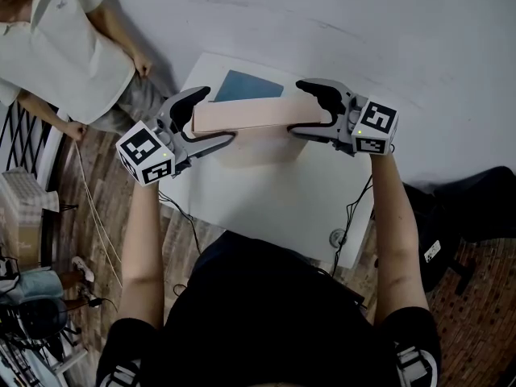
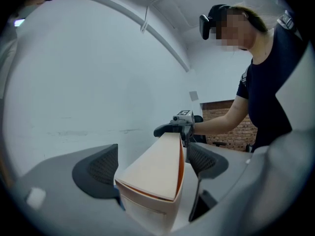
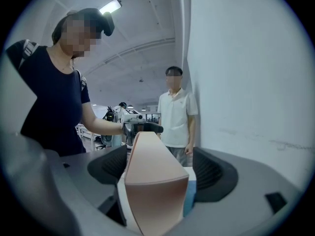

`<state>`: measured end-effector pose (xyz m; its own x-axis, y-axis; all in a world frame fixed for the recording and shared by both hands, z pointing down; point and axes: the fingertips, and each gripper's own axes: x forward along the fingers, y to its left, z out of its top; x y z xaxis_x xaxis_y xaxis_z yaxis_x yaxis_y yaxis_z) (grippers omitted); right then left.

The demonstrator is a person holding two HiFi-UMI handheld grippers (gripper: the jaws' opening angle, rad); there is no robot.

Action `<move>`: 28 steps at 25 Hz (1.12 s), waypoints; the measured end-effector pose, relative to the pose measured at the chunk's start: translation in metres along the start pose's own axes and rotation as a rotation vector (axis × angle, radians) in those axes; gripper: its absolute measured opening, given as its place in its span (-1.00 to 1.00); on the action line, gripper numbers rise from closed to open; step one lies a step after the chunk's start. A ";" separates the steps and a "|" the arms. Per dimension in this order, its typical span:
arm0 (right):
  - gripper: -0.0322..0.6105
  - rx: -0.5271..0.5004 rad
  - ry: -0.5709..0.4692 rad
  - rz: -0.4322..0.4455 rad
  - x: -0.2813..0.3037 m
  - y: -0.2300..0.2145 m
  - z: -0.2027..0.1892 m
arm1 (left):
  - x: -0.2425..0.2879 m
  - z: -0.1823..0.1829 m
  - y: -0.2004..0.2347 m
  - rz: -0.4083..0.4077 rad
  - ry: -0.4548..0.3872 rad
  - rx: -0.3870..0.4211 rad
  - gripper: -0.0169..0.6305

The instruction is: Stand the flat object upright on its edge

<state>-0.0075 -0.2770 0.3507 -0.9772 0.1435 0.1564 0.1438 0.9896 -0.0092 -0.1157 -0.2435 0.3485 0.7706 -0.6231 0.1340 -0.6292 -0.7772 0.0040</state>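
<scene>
A pale pink book [image 1: 242,115] stands on its long edge on the white table [image 1: 266,208], leaning a little. Its front face shows below the top edge. My left gripper [image 1: 218,116] straddles the book's left end, one finger behind it and one in front, jaws wide. My right gripper [image 1: 296,107] straddles the right end the same way. In the left gripper view the book [image 2: 152,173] sits between the pads with a thin gap on the right. In the right gripper view the book [image 3: 152,181] fills the space between the jaws.
A blue flat item [image 1: 246,87] lies on the table just behind the book, close to the grey wall. A person in a white shirt [image 1: 64,47] stands at the table's left. Cables hang off the table's front edge, and a black chair base [image 1: 459,208] stands at the right.
</scene>
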 end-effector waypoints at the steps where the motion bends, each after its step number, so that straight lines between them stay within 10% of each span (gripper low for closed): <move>1: 0.30 -0.005 -0.001 0.000 -0.001 0.001 0.001 | -0.001 0.003 0.000 0.005 -0.007 0.000 0.46; 17: 0.29 -0.088 -0.035 0.003 -0.006 0.014 0.028 | -0.016 0.034 -0.008 0.076 -0.076 0.023 0.01; 28: -0.76 -0.162 -0.026 -0.131 -0.025 0.004 0.038 | -0.018 0.044 -0.010 0.190 -0.098 0.032 -0.58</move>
<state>0.0112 -0.2757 0.3093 -0.9926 0.0162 0.1203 0.0365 0.9850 0.1686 -0.1189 -0.2278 0.3026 0.6454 -0.7632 0.0326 -0.7619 -0.6462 -0.0439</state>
